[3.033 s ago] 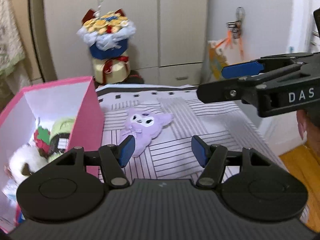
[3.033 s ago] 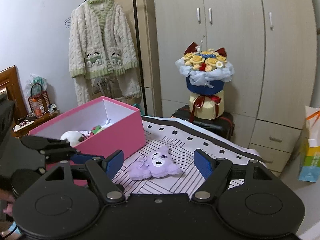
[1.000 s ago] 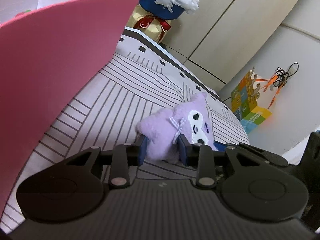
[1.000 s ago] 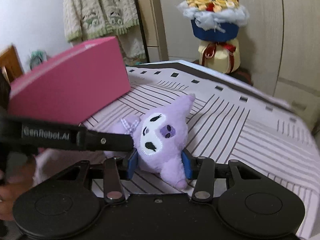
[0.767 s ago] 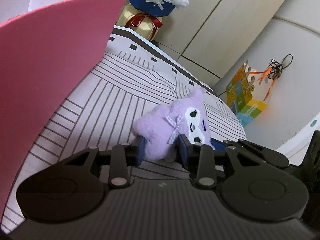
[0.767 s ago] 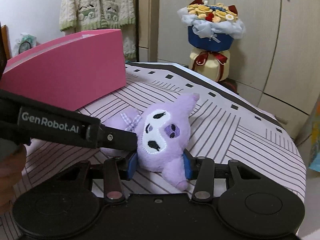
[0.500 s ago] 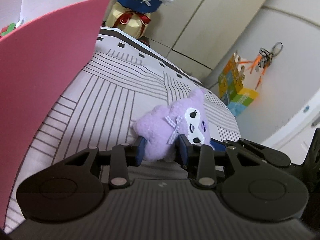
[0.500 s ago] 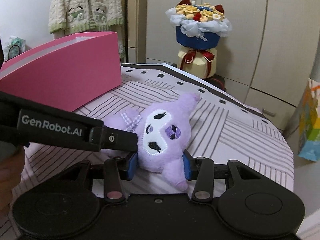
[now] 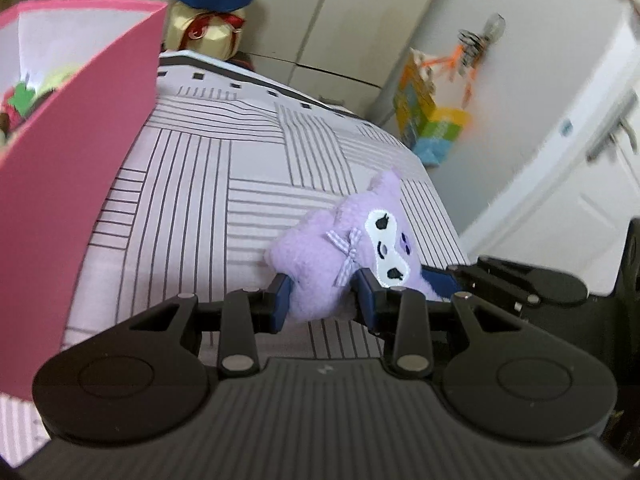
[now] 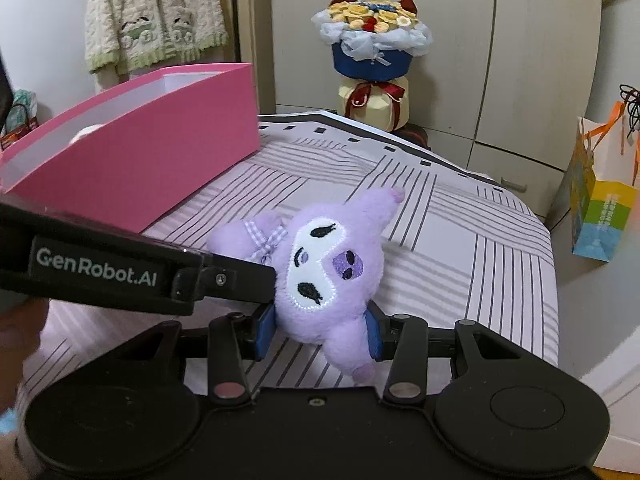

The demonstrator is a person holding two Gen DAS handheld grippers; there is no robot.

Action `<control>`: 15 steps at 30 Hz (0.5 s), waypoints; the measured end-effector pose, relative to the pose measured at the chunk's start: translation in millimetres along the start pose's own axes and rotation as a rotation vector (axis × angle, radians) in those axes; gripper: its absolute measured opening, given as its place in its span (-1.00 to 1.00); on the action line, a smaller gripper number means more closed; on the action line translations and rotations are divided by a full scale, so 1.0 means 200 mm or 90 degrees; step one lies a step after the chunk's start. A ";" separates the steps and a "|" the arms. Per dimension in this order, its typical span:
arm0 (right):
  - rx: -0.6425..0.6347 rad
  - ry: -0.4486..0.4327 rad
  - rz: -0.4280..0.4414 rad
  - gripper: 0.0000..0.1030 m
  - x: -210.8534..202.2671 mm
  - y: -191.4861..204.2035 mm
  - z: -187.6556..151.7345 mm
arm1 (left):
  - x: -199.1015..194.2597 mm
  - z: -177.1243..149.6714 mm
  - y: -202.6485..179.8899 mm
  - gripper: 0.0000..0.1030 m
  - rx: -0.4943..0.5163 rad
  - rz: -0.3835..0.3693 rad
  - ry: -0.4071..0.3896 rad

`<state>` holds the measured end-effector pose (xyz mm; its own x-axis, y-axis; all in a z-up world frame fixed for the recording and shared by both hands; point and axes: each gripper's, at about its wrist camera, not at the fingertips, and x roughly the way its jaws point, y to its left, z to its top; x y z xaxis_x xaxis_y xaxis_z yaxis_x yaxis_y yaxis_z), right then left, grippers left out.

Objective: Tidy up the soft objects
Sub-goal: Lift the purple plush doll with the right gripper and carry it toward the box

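Left wrist view: left gripper [image 9: 324,300] pinches the body of the purple plush toy [image 9: 344,256]
Right wrist view: right gripper [image 10: 318,330] pinches the toy's head from both sides
Toy place: between both grippers, above the striped bed cover [image 10: 460,216]
Pink box [image 10: 132,160]: left of the toy, open, soft toys inside

A purple plush toy [image 10: 328,268] was pinched at its head between the blue pads of the right gripper [image 10: 319,330]. The left gripper [image 10: 236,276] reached in from the left, touching the toy's side. Below lay a striped bedspread [image 10: 460,248], with a pink box [image 10: 152,156] behind and a flower bouquet [image 10: 372,56] by the wardrobe [image 10: 520,60].
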<state>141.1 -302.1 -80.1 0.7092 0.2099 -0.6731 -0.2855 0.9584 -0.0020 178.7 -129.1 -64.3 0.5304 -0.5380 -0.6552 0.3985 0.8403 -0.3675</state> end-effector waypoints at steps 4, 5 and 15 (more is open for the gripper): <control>0.021 0.009 0.007 -0.04 -0.13 0.06 -0.06 | -0.11 -0.05 -0.04 -0.35 0.034 -0.013 0.028; 0.040 0.016 0.007 -0.05 -0.16 0.07 -0.07 | -0.15 -0.07 -0.05 -0.35 0.044 -0.023 0.035; 0.039 0.020 0.032 -0.06 -0.42 0.27 -0.11 | -0.48 -0.20 -0.03 -0.36 0.103 -0.059 0.026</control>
<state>51.7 -271.9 -40.3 0.6742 0.2535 -0.6937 -0.2797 0.9569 0.0778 94.8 -80.9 -26.3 0.4558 -0.6067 -0.6512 0.5611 0.7638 -0.3190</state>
